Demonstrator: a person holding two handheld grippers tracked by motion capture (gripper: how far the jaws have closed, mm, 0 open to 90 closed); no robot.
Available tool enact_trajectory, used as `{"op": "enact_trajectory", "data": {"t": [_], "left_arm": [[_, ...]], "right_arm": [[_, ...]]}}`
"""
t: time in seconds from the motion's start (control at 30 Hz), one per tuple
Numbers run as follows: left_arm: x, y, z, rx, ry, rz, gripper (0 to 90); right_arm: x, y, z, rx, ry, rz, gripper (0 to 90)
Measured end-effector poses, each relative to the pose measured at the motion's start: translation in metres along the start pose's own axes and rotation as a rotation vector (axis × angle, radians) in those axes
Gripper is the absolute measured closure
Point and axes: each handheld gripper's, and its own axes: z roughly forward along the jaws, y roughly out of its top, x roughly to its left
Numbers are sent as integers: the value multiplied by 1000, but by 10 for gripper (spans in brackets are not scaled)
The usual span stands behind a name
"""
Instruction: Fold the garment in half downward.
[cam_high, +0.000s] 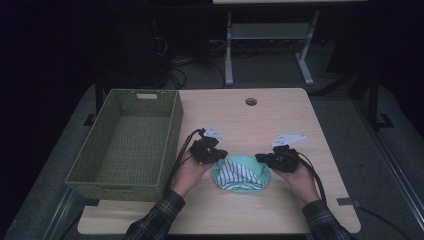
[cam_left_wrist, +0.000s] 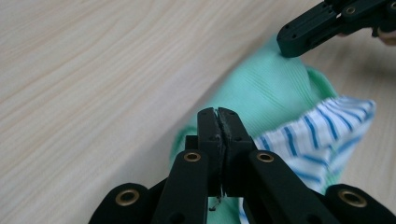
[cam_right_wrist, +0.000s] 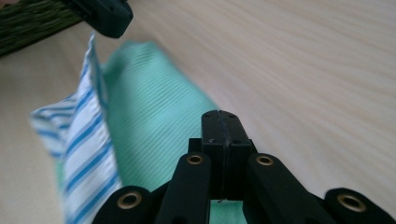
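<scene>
A person's two hands each hold a black gripper, the left gripper (cam_high: 216, 154) and right gripper (cam_high: 263, 158) at opposite edges of a green-and-striped cloth (cam_high: 241, 174) on a wooden worktop (cam_high: 280, 120), beside a green woven basket (cam_high: 127, 145).

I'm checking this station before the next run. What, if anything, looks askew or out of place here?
Nothing is spilled or damaged. The green cloth lies bunched on the table, its striped side folded up, between the left gripper and right gripper. The basket sits square.
</scene>
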Motion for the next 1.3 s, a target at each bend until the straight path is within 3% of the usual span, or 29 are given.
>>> {"op": "enact_trajectory", "data": {"t": [0.3, 0.5, 0.7, 0.9, 0.97, 1.1, 1.3], "left_arm": [[11, -12, 32, 97, 8, -11, 896], [14, -16, 35, 100, 4, -14, 897], [12, -12, 19, 32, -5, -43, 881], [3, -9, -6, -5, -26, -24, 874], [-2, -11, -12, -15, -38, -17, 874], [-13, -16, -18, -32, -64, -15, 876], [-29, -25, -20, -30, -107, 2, 876]], "right_arm": [[-13, -14, 21, 97, -37, 17, 899], [-17, -17, 21, 89, -20, 35, 900], [-15, -14, 16, 72, -31, 23, 899], [-17, -6, 7, 20, -30, 21, 899], [-19, -3, 6, 27, -25, 32, 899], [-20, 7, 6, -3, -28, 21, 899], [-22, 18, 13, -1, -23, 19, 899]]}}
